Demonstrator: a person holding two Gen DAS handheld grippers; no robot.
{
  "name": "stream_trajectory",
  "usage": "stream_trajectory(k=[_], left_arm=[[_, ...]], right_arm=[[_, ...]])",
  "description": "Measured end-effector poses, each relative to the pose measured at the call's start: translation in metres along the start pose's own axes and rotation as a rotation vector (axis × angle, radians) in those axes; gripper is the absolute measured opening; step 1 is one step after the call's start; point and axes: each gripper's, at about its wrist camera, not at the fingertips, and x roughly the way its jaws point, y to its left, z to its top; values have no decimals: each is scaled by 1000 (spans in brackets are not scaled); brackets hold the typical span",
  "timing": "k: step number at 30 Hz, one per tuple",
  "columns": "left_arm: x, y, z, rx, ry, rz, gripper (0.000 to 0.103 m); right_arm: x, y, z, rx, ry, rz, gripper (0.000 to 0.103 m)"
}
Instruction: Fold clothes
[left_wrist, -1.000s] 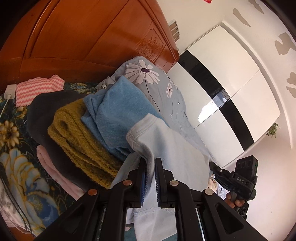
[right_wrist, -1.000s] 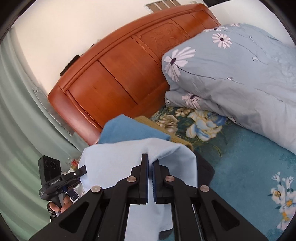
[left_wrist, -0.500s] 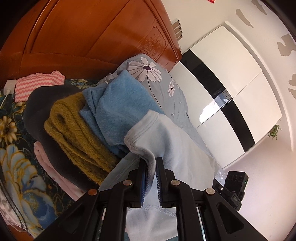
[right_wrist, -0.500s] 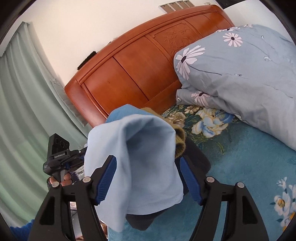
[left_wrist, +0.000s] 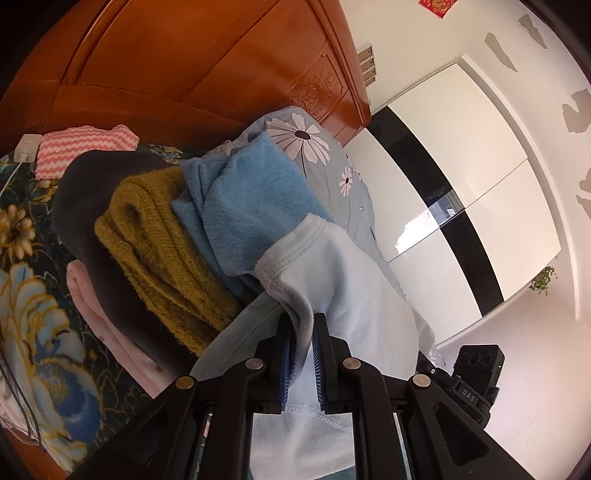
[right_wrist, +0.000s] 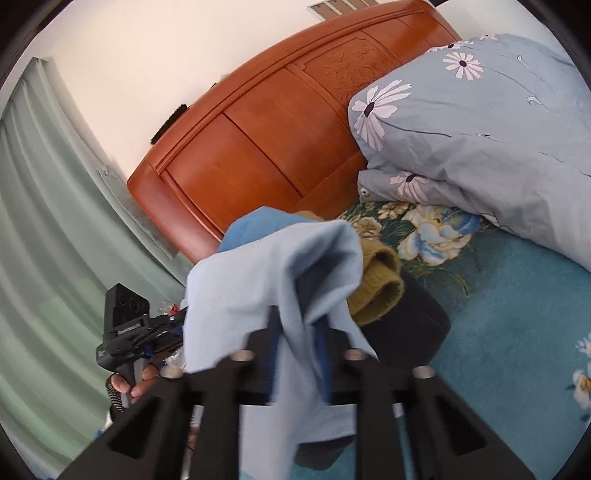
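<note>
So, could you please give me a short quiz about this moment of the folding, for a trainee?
1. True or false: the jaws of the left gripper are shut on the light blue garment.
2. In the pile, what lies directly under the blue fleece? A) the mustard knit B) a zigzag towel C) a white shirt
3. Short answer: which flowers are printed on the grey-blue quilt?

Key: 1 true; 2 A; 3 daisies.
</note>
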Motion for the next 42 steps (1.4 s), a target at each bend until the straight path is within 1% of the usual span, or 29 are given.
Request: stream_trajectory(k=[1, 3, 6, 10, 11, 15, 19, 20, 22, 26, 27, 29, 30, 31, 32, 34, 36, 38, 39, 40, 42], left_arm=[[0, -2, -1, -2, -1, 2, 9], [-6, -10, -5, 9, -12, 8, 9], [-18, -27, -17, 13, -11, -43, 9], [-25, -65, -47, 62, 22, -103, 9], [-25, -76, -57, 77, 38, -120, 9], [-15, -115, -105, 121, 121, -191, 9], [24, -142, -167, 127, 254, -258, 9], [39, -147, -183, 121, 292, -272, 9], [72, -153, -218, 102, 373, -272, 9], [139, -166, -288, 64, 537, -271, 9], [152, -166, -302, 57, 569, -256, 9], [176, -167, -329, 47, 626, -220, 9], [181, -166, -342, 41, 641, -205, 10], [186, -166, -355, 35, 656, -191, 12], [186, -164, -364, 21, 658, -185, 13], [183, -157, -371, -5, 652, -175, 13], [174, -150, -369, -19, 629, -154, 20], [163, -145, -368, -17, 595, -125, 33], [160, -142, -367, -17, 587, -109, 36], [158, -140, -369, -21, 585, -103, 38], [155, -138, -375, -41, 586, -113, 40]], right_arm=[[-4, 6, 1, 4, -5, 8, 7], [-20, 17, 4, 16, -26, 65, 6], [-48, 38, 6, 4, -47, 142, 6], [-97, 66, -7, -17, -42, 157, 6], [-111, 70, -12, -9, -42, 161, 6], [-174, 55, -53, 73, -51, 140, 6], [-238, 39, -95, 156, -60, 118, 6], [-256, 30, -107, 180, -75, 86, 6], [-290, 1, -131, 249, -93, 7, 6], [-343, -78, -178, 425, -122, -169, 6], [-353, -99, -188, 473, -132, -208, 6], [-374, -141, -207, 558, -152, -247, 6], [-382, -159, -216, 589, -156, -268, 6], [-388, -176, -224, 620, -160, -287, 6], [-393, -190, -231, 647, -161, -296, 6], [-398, -216, -244, 694, -167, -297, 6], [-400, -231, -255, 722, -180, -282, 8], [-402, -238, -264, 730, -194, -271, 9], [-403, -240, -268, 728, -201, -267, 9], [-406, -238, -272, 730, -207, -269, 13], [-411, -231, -282, 733, -214, -290, 35]])
